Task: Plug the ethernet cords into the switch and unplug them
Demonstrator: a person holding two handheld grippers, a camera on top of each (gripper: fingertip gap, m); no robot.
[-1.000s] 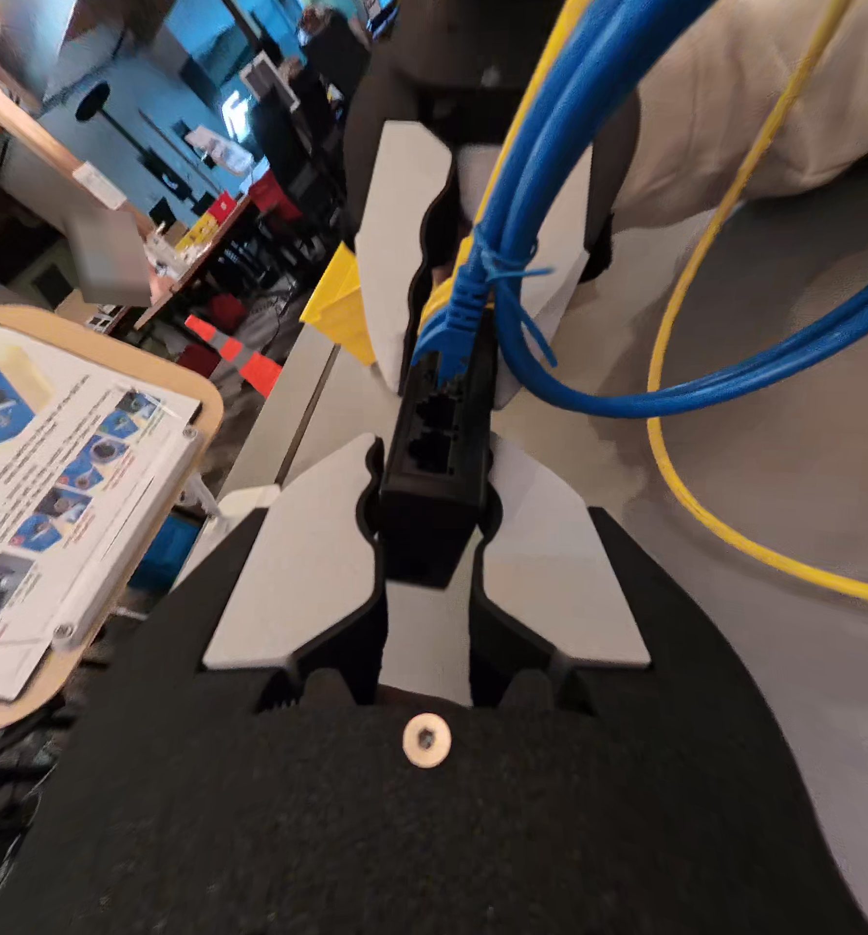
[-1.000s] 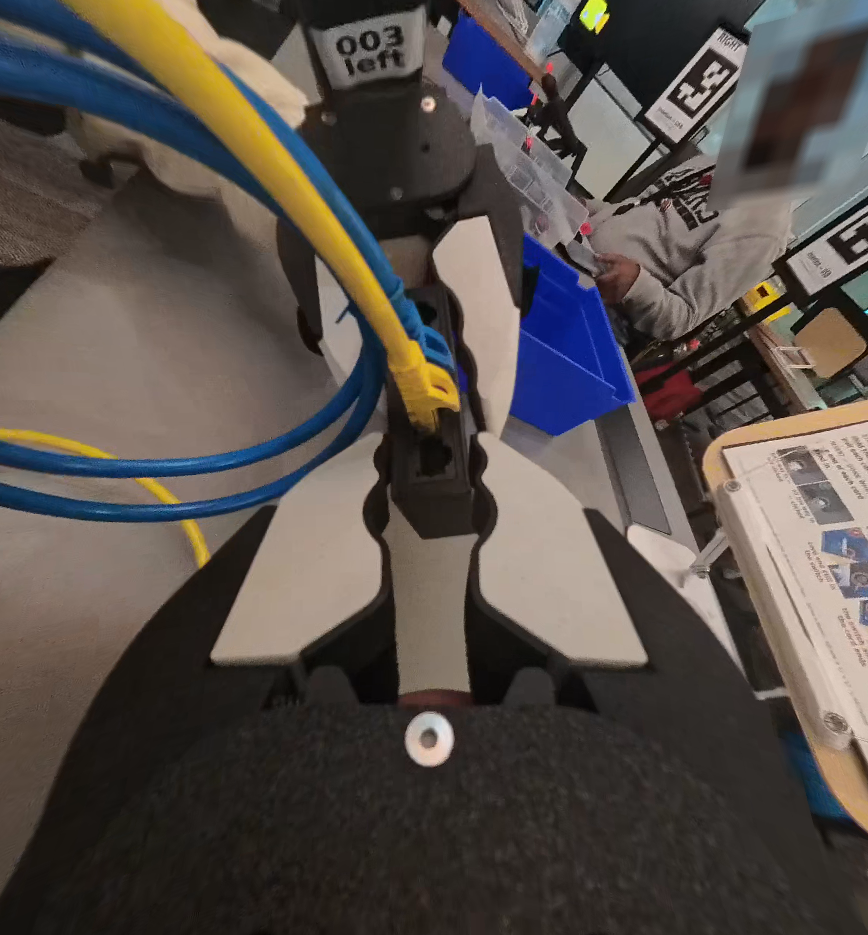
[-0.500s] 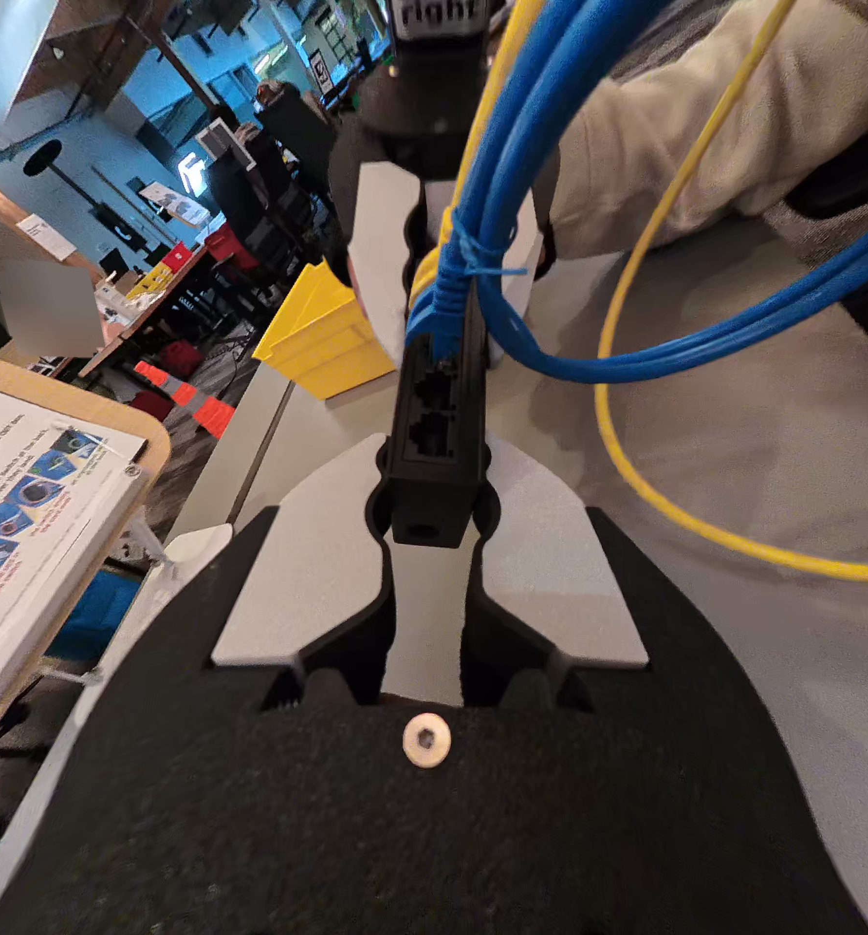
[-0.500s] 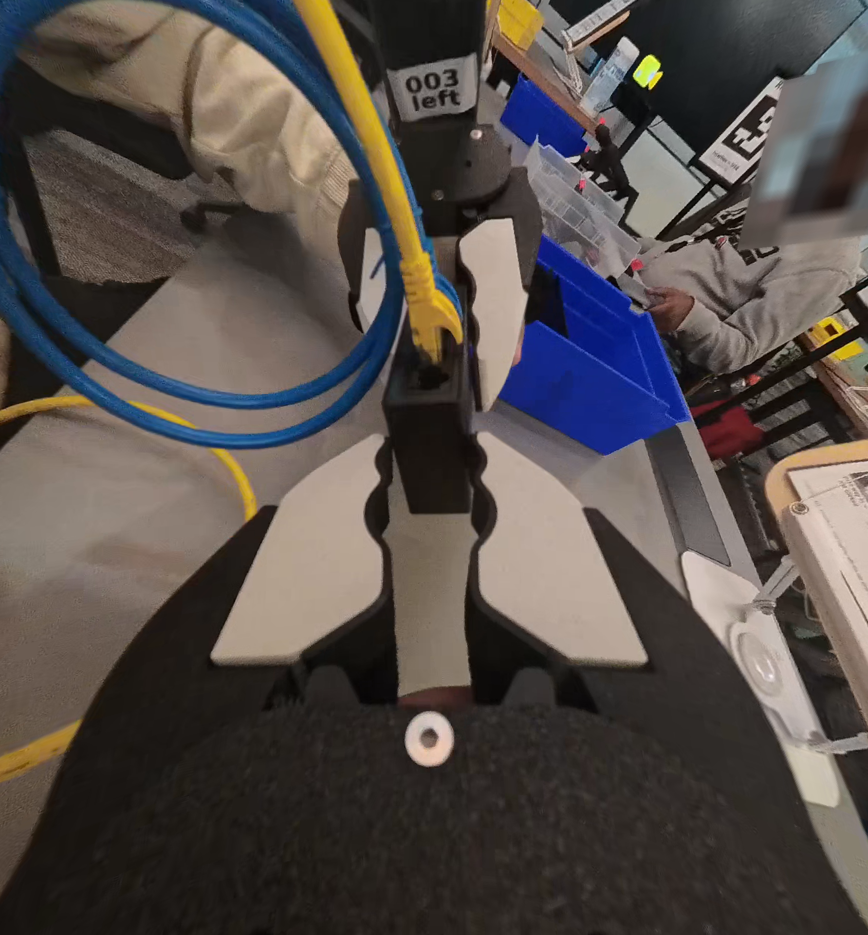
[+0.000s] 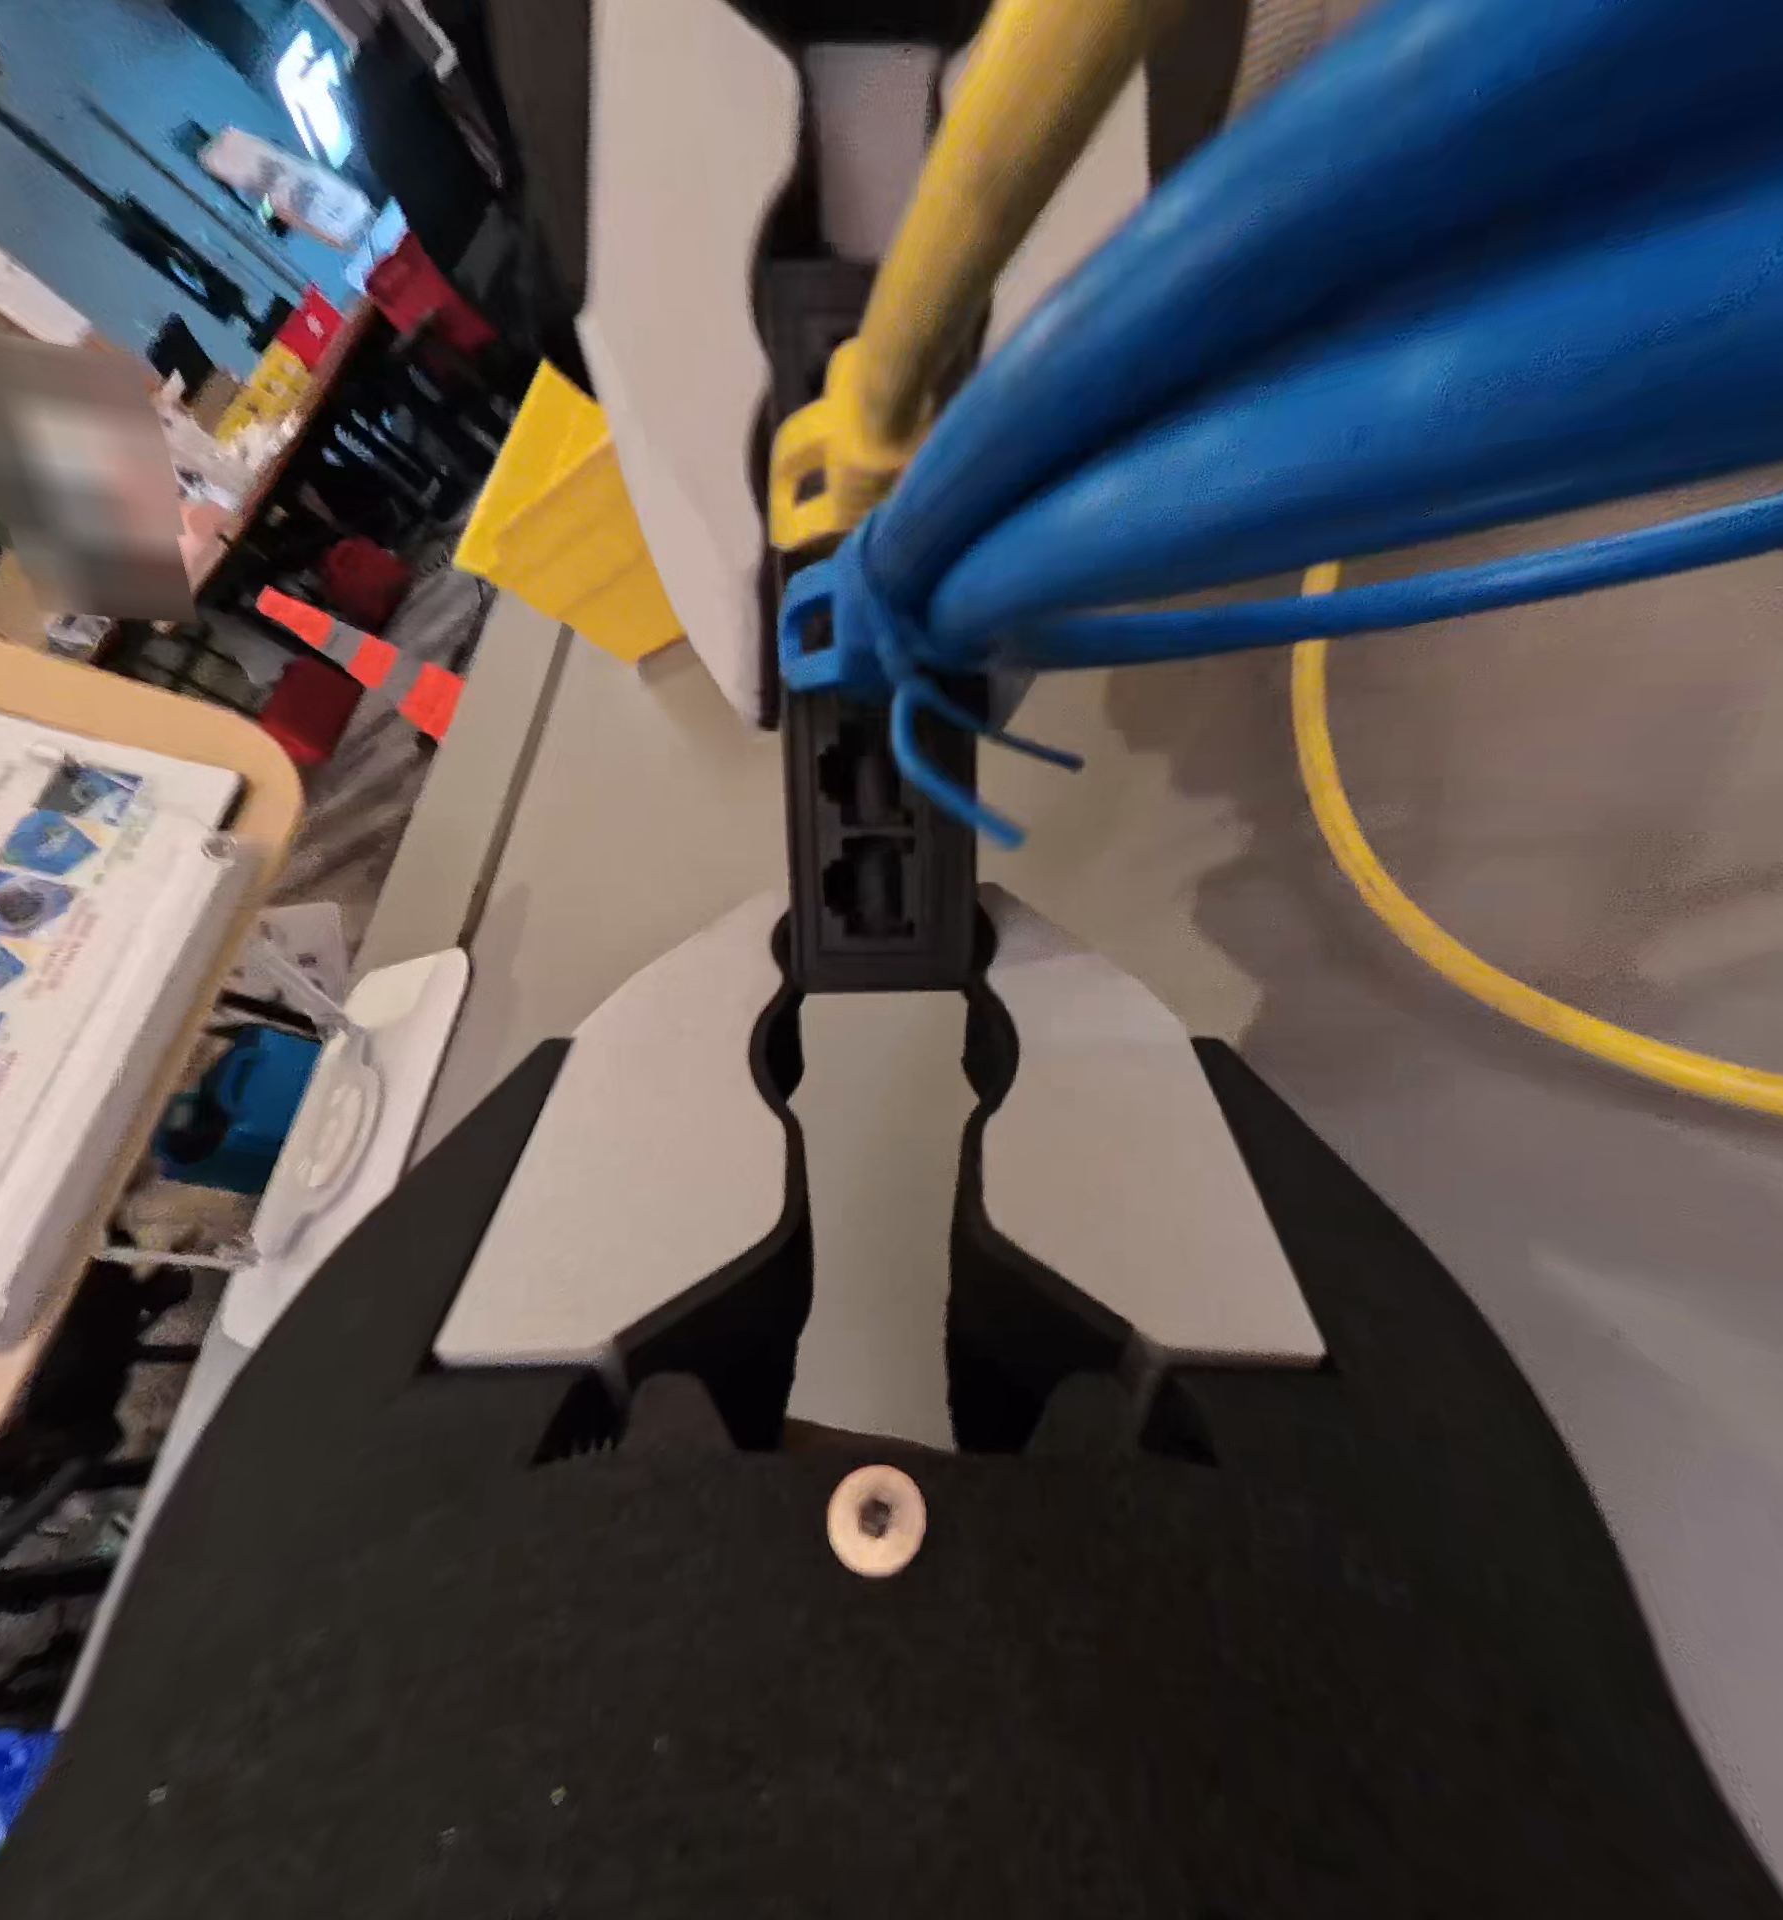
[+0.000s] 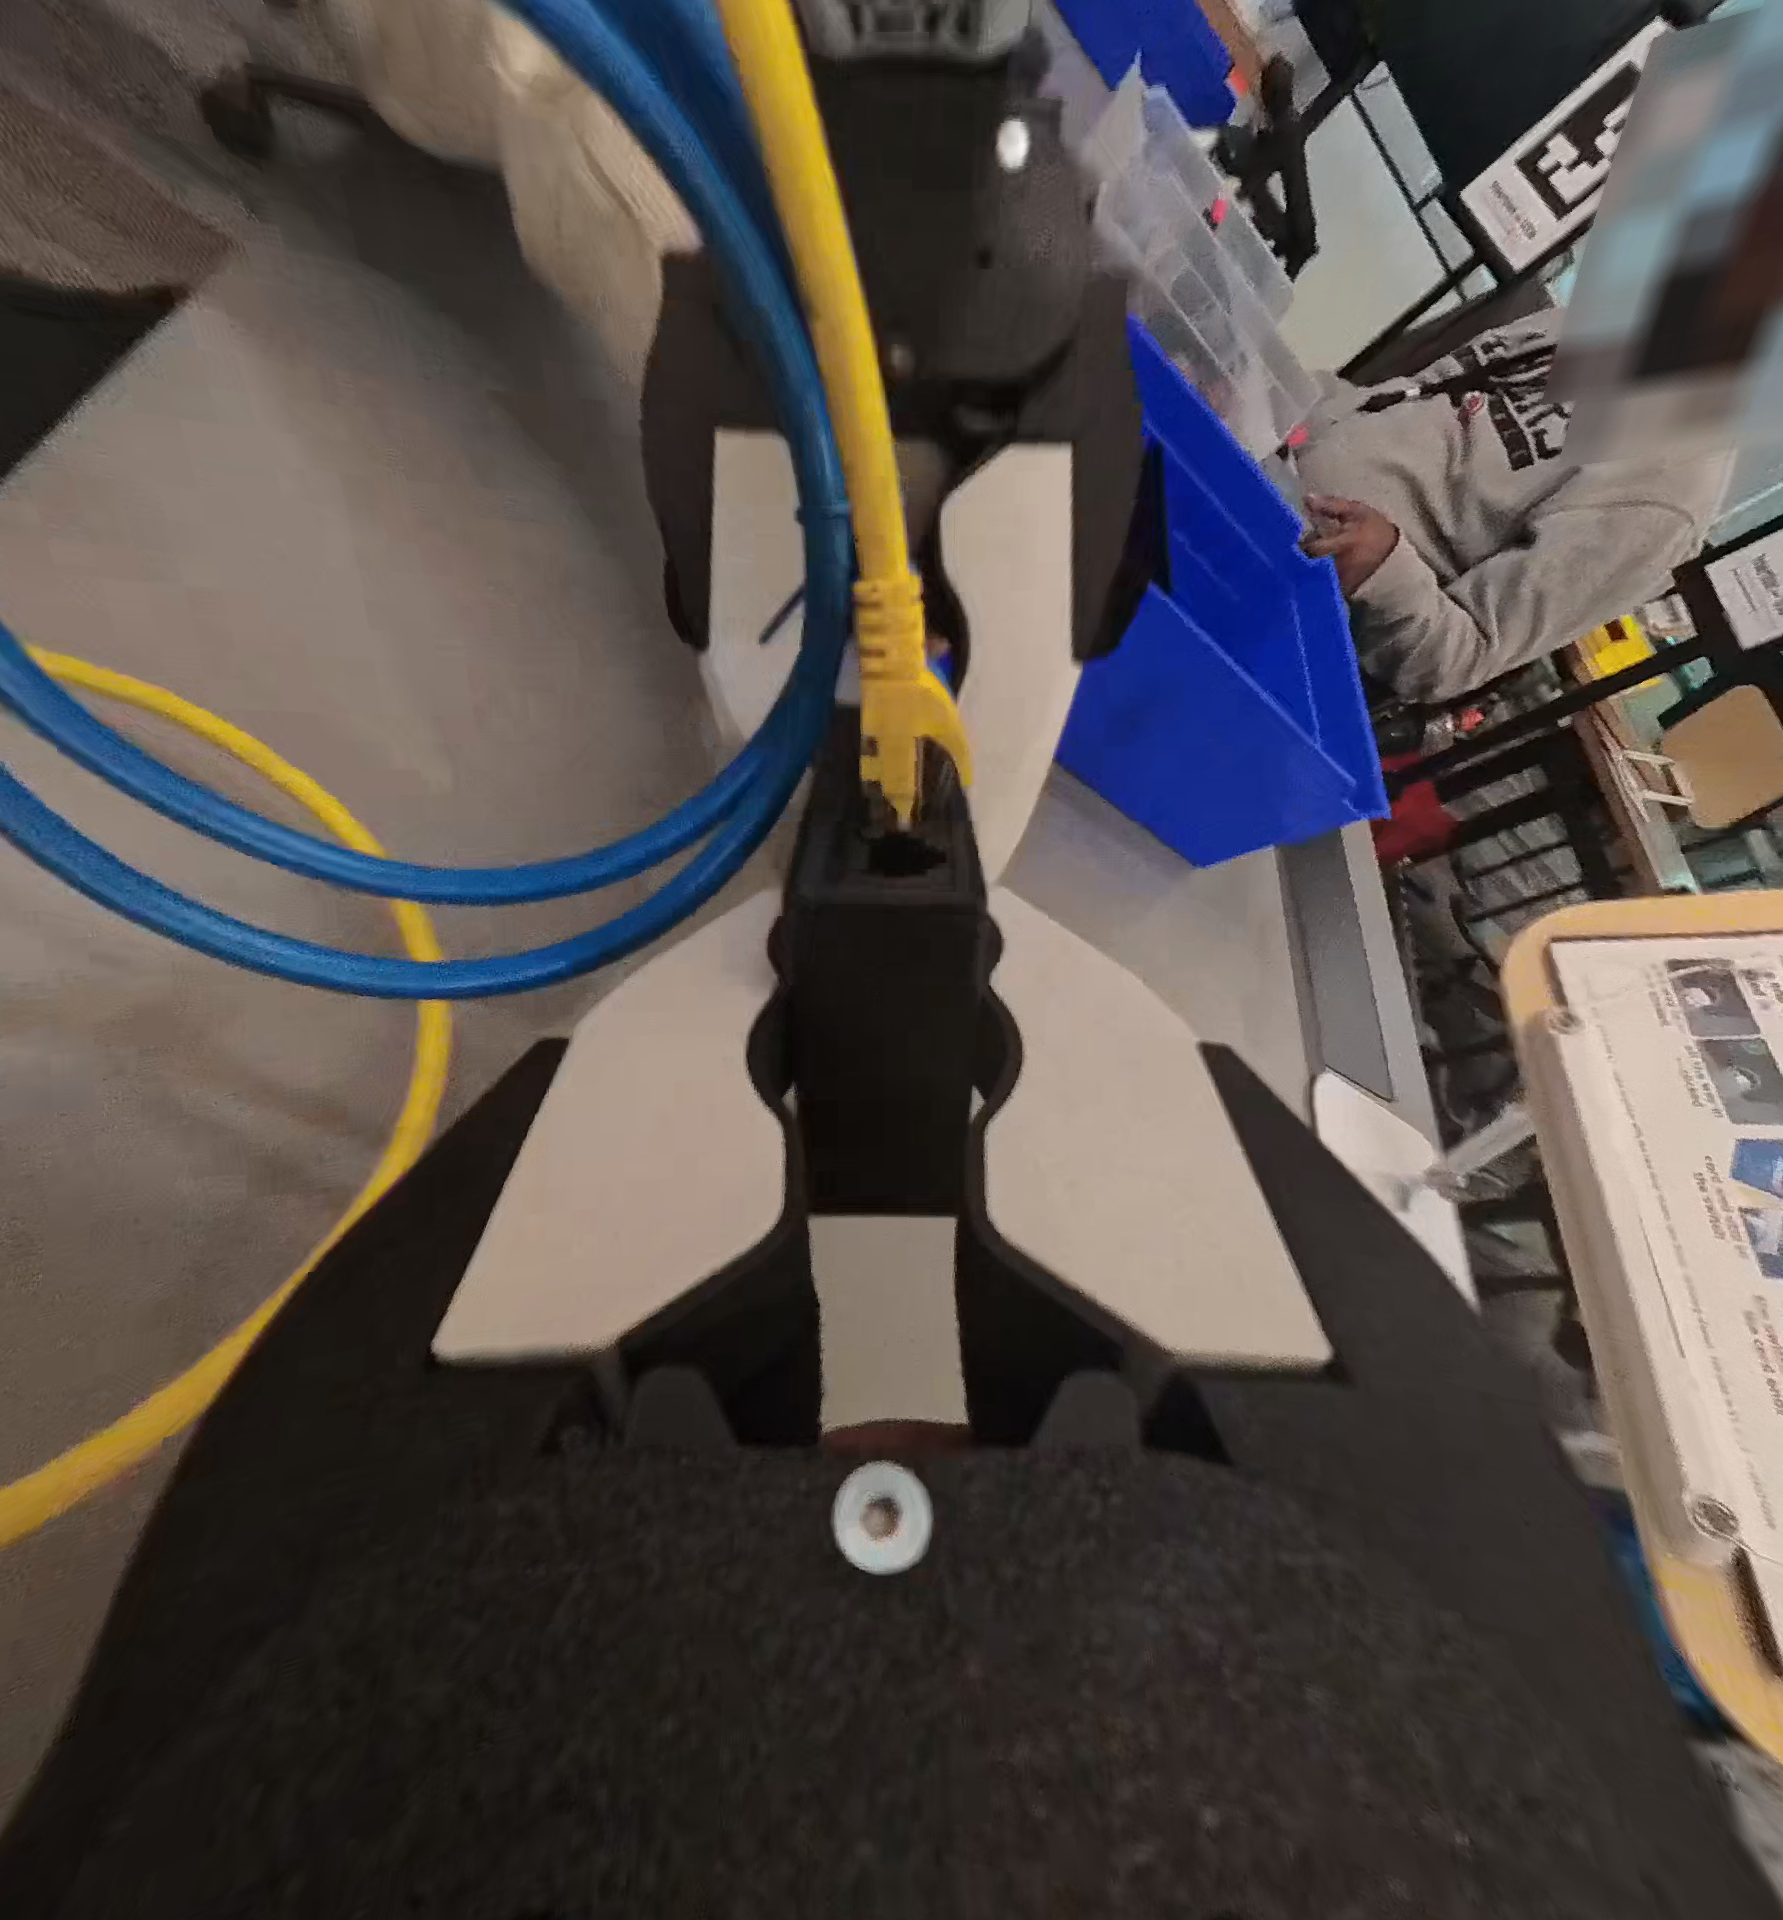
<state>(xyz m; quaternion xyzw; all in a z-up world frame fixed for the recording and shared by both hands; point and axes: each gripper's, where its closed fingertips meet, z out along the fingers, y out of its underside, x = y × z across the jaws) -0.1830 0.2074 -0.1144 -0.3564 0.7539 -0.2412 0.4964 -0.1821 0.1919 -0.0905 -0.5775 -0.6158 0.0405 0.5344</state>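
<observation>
Black switch [image 5: 882,831] is pinched at one end by the left gripper [image 5: 882,966] and at the other by the right gripper [image 6: 882,997], both clamped on it above the grey table [image 5: 1489,1195]. Since a second ago the grippers have drawn closer along it. The yellow cord [image 6: 892,686] and blue cord [image 5: 835,634] sit plugged in, side by side

Your right gripper [image 6: 882,977]: both fingers pressed on the black switch [image 6: 882,1039]. Yellow cord [image 6: 897,717] plugged into its top port. Blue cord [image 6: 430,883] loops left. Your left gripper [image 6: 928,665] grips the switch's far end. Blue bin [image 6: 1240,727] right.
</observation>
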